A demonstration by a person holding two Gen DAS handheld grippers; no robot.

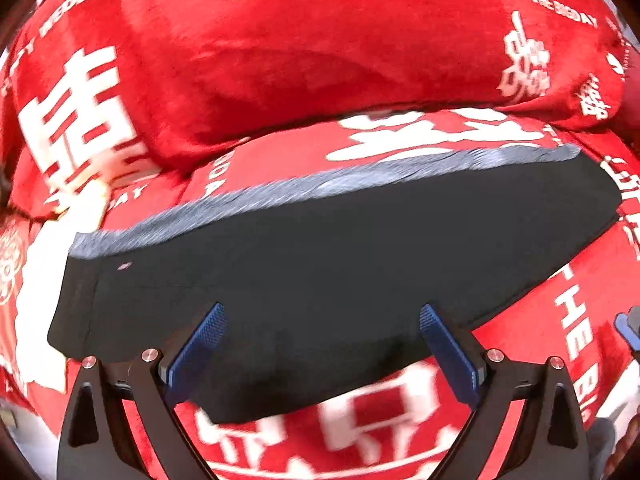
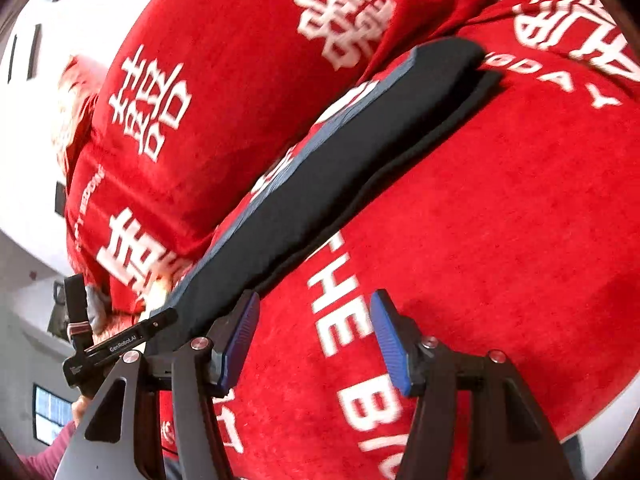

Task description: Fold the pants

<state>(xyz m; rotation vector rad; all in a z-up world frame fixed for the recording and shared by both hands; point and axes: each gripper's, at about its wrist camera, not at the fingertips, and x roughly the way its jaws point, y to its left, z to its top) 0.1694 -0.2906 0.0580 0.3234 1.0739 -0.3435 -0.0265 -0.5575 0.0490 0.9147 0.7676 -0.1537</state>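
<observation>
Fingers (image 1: 438,336) on both grippers spread wide, gripping nothing; pants look folded.
Left gripper (image 1: 322,354) hovers over the near edge of the pants (image 1: 340,256); right gripper (image 2: 314,336) sits just beside their end. Pants lie flat on the red bedspread (image 2: 500,220), in front of the pillow (image 1: 300,52), layers stacked. Likely one more fold or done.

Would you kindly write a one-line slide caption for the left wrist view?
Open left gripper poised over dark folded pants lying on a red printed blanket.
</observation>
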